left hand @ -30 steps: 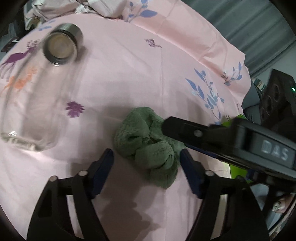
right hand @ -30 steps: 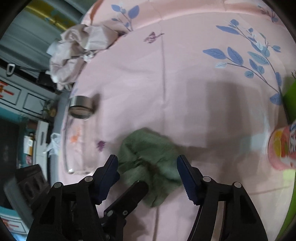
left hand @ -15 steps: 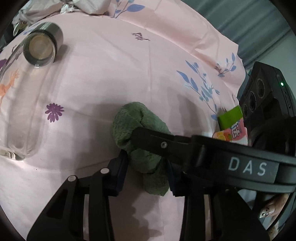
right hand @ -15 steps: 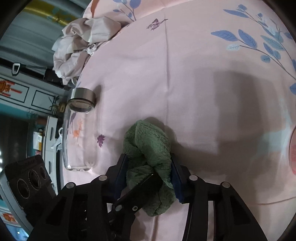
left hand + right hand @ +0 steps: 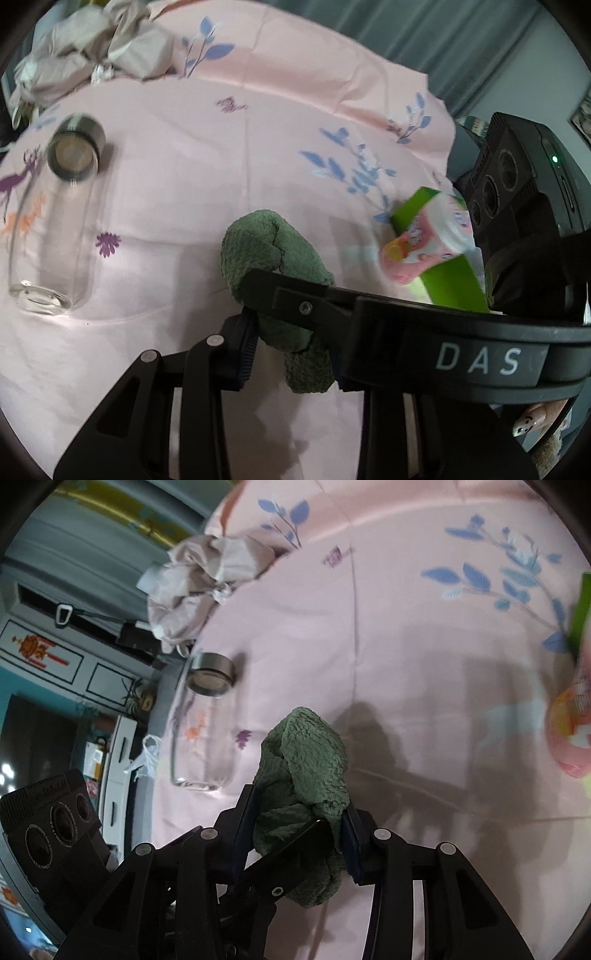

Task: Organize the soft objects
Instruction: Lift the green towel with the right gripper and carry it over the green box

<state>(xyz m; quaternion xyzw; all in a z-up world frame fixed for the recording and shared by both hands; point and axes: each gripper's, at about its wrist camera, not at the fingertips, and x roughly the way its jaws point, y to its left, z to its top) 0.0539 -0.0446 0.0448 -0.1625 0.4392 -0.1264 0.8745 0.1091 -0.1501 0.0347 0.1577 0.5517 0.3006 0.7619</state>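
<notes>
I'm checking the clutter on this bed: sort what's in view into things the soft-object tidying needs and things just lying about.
In use:
- green towel, clamped by both the left gripper and right gripper
- crumpled beige cloth, soft, likely next

Lying about:
- glass bottle
- pink and green packet
- pink bedsheet

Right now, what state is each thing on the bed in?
green towel: bunched, pinched by both claws.
left claw: shut on the towel.
right claw: shut on the towel.
glass bottle: lying on its side, looks empty.
beige cloth: crumpled.
pink packet: lying flat.
</notes>
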